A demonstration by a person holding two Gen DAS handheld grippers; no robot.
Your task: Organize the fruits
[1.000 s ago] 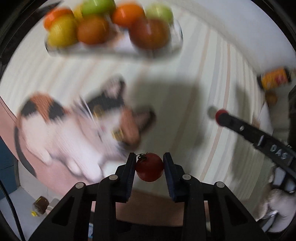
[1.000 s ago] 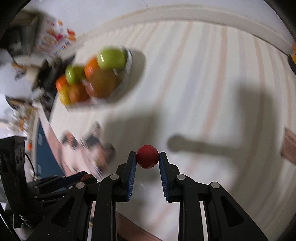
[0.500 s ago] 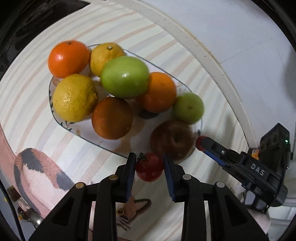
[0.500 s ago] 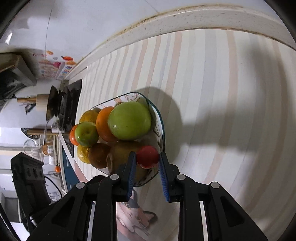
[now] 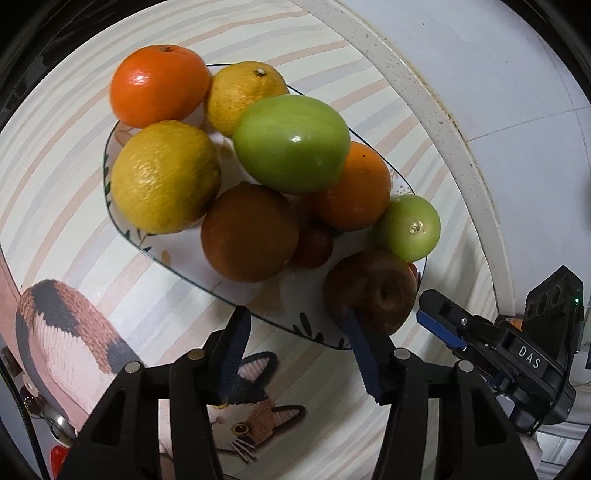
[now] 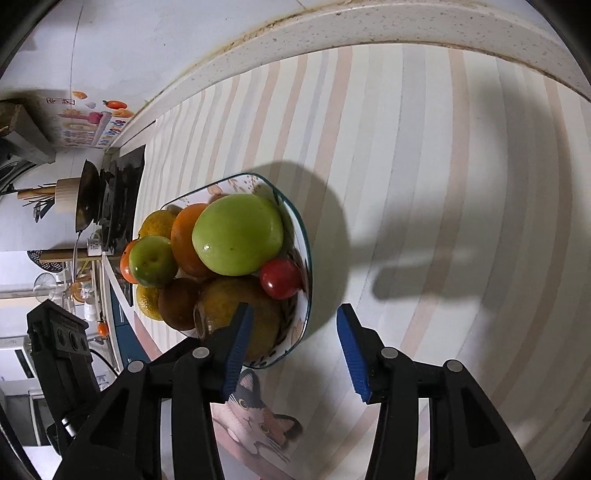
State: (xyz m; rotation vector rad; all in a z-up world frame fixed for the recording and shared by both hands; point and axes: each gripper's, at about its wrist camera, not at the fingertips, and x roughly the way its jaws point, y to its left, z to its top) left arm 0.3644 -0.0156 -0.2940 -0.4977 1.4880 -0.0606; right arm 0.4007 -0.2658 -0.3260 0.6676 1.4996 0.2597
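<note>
Both small red tomatoes have left the jaws since half a second ago: the left gripper [image 5: 295, 332] and the right gripper [image 6: 293, 332] now stand spread wide and empty over the near rim of the shallow white plate with a dark painted edge [image 5: 258, 312]. One small red tomato [image 6: 280, 277] sits at the right rim of the heap, wedged against the large smooth green fruit [image 6: 238, 234], which probably keeps it from rolling; the other [image 5: 313, 248] is tucked low between the brown round fruit [image 5: 249, 232] and an orange [image 5: 354, 192]. Piled this way, the fruits prop one another, with the green one riding on top. Free plate shows only along the near edge, and the dark brown apple-like fruit [image 5: 371, 291] lies close to the rim, so a nudge could tip it out. Striped worktop [image 6: 424, 166] lies open to the right, far from the plate, giving both grippers room to back away; the raised pale kerb [image 6: 332, 31] closes the far side.
</note>
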